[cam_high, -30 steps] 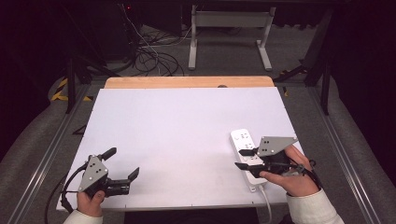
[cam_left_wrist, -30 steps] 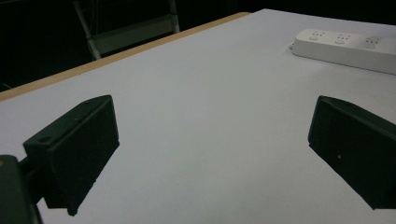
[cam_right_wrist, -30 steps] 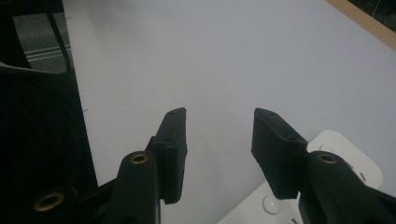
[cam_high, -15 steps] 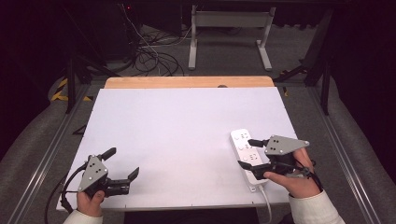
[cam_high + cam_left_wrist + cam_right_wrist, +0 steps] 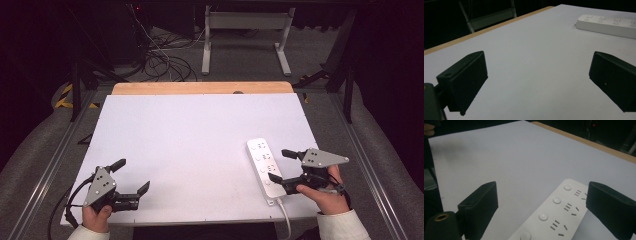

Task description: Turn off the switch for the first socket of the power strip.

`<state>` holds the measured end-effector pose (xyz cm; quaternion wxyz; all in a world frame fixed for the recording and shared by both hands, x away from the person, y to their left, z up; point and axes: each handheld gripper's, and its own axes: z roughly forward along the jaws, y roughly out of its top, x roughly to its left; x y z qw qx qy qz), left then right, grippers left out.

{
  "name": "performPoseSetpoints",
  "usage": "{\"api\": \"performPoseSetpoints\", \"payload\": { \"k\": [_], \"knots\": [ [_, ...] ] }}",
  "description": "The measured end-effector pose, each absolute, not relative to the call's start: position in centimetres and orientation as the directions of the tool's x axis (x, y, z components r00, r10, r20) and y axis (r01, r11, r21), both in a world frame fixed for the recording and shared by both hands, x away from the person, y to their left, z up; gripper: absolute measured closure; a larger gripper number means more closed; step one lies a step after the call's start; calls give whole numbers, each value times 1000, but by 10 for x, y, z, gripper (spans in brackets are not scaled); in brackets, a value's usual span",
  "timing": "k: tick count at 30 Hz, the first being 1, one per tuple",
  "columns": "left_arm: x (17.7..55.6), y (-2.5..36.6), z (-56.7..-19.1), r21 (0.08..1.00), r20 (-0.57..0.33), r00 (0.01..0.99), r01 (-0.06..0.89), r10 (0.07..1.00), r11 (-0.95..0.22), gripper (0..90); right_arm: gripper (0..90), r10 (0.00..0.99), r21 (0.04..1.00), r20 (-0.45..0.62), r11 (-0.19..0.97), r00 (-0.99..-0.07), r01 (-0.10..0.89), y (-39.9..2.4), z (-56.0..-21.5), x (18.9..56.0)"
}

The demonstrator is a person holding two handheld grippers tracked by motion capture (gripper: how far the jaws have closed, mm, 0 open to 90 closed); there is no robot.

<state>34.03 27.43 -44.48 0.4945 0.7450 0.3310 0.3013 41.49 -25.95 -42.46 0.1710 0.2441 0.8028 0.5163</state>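
Right gripper (image 5: 278, 165) gaping beside power strip (image 5: 264, 165) | left gripper (image 5: 132, 175) gaping

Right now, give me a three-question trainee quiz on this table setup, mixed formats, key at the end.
1. True or false: the right tongs are shut on the power strip.
2. Multiple choice: where does the power strip lie on the white table?
A. the person's near right
B. the far left corner
C. the centre
3. Short answer: what are the left tongs holding?

Key
1. False. Their jaws stand wide apart; the right gripper view looks down on the strip between them, with no clamp on it.
2. A. It lies by the right hand, with its cord running off the near edge.
3. Nothing. They are open over bare table.
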Motion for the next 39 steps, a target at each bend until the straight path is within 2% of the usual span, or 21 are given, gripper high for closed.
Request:
{"api": "performPoseSetpoints", "payload": {
  "k": [11,19,25,31,39],
  "knots": [
    [340,273,-445,933,119,617,199,778,-300,22,103,613,937,33,256,-789,239,-282,-450,413],
    [340,276,-447,929,113,623,211,774,-305,22,98,637,924,64,253,-768,287,-291,-468,411],
    [338,280,-449,932,107,617,212,779,-295,22,98,649,920,53,264,-759,290,-295,-477,406],
    [337,282,-453,931,100,614,220,783,-292,22,90,671,913,-17,313,-742,262,-295,-485,401],
    [340,282,-454,933,106,610,213,785,-291,22,86,697,920,-22,295,-717,257,-295,-489,401]
  ]
}}
